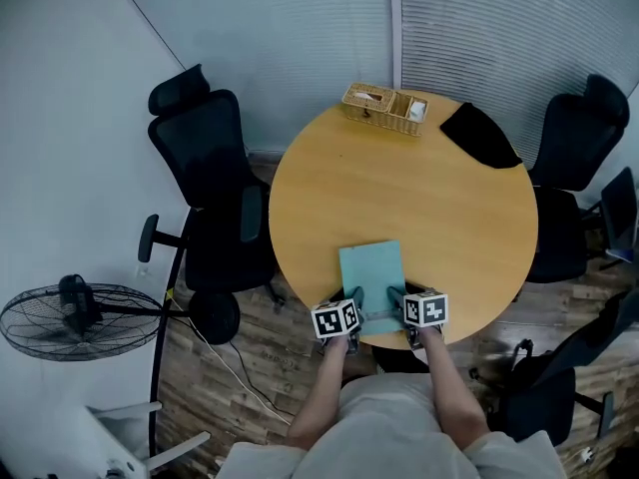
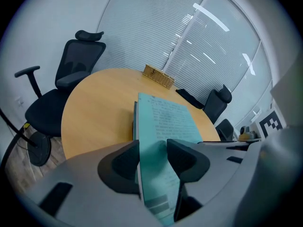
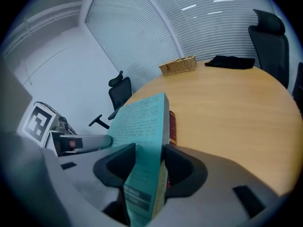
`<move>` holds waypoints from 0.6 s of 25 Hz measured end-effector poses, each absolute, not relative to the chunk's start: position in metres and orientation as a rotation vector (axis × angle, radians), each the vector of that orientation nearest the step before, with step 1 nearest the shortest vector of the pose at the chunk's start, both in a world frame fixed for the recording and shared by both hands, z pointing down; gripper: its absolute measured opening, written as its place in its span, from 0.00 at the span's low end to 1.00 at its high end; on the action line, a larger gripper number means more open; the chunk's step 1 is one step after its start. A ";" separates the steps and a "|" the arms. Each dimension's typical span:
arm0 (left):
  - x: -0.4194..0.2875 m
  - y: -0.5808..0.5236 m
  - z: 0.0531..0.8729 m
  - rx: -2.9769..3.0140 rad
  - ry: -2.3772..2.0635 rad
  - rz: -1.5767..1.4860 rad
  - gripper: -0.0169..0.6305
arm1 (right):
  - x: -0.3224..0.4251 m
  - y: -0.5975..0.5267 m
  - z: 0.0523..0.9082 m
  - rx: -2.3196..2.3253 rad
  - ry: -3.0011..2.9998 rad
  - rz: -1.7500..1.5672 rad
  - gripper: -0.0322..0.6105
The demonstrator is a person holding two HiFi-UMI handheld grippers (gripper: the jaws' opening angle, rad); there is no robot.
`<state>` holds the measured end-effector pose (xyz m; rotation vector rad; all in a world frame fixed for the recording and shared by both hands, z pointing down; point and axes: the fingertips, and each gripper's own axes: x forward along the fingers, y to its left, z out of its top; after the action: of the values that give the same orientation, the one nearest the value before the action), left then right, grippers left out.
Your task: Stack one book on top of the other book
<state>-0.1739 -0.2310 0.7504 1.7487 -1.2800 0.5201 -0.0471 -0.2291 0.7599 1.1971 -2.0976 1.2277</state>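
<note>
A teal book sits at the near edge of the round wooden table, gripped at its near end from both sides. My left gripper is shut on its left part, and my right gripper is shut on its right part. Directly under it lies a second book with a red spine; its dark edge shows in the left gripper view. From the head view the lower book is hidden. I cannot tell whether the teal book rests on it or hangs just above.
A wicker basket and a black cloth lie at the table's far edge. Black office chairs stand at the left and right. A floor fan stands at the lower left.
</note>
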 end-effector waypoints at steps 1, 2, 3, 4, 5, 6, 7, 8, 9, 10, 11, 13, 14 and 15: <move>-0.173 -0.231 0.753 1.747 -1.271 0.519 0.34 | -0.046 -0.230 0.761 1.198 -2.093 1.222 0.37; -0.171 -0.231 0.756 1.746 -1.262 0.517 0.34 | -0.043 -0.230 0.760 1.205 -2.082 1.209 0.37; -0.170 -0.231 0.758 1.746 -1.254 0.513 0.34 | -0.040 -0.231 0.760 1.211 -2.072 1.199 0.36; -0.169 -0.231 0.760 1.747 -1.248 0.511 0.34 | -0.038 -0.231 0.761 1.215 -2.064 1.198 0.36; -0.168 -0.231 0.761 1.749 -1.246 0.511 0.34 | -0.036 -0.231 0.762 1.217 -2.060 1.203 0.36; -0.167 -0.231 0.761 1.752 -1.245 0.513 0.34 | -0.035 -0.231 0.764 1.218 -2.060 1.212 0.36; -0.167 -0.232 0.762 1.754 -1.244 0.513 0.34 | -0.035 -0.232 0.765 1.217 -2.062 1.220 0.36; -0.166 -0.233 0.762 1.756 -1.242 0.510 0.34 | -0.034 -0.232 0.765 1.215 -2.066 1.226 0.36; -0.166 -0.234 0.762 1.758 -1.238 0.505 0.34 | -0.034 -0.233 0.766 1.210 -2.069 1.231 0.36; -0.166 -0.236 0.762 1.758 -1.233 0.498 0.34 | -0.034 -0.235 0.767 1.205 -2.070 1.235 0.37; -0.166 -0.237 0.763 1.757 -1.226 0.490 0.34 | -0.034 -0.235 0.767 1.199 -2.069 1.240 0.37; -0.166 -0.238 0.765 1.753 -1.209 0.472 0.34 | -0.033 -0.237 0.768 1.180 -2.069 1.248 0.37; -0.165 -0.238 0.765 1.751 -1.202 0.463 0.34 | -0.034 -0.237 0.769 1.164 -2.072 1.257 0.37; -0.165 -0.237 0.766 1.748 -1.196 0.455 0.34 | -0.035 -0.236 0.770 1.146 -2.078 1.270 0.37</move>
<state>-0.1655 -0.2372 0.7660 1.7482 -1.1965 0.4552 -0.0354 -0.2360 0.7698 1.1456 -2.0780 1.2703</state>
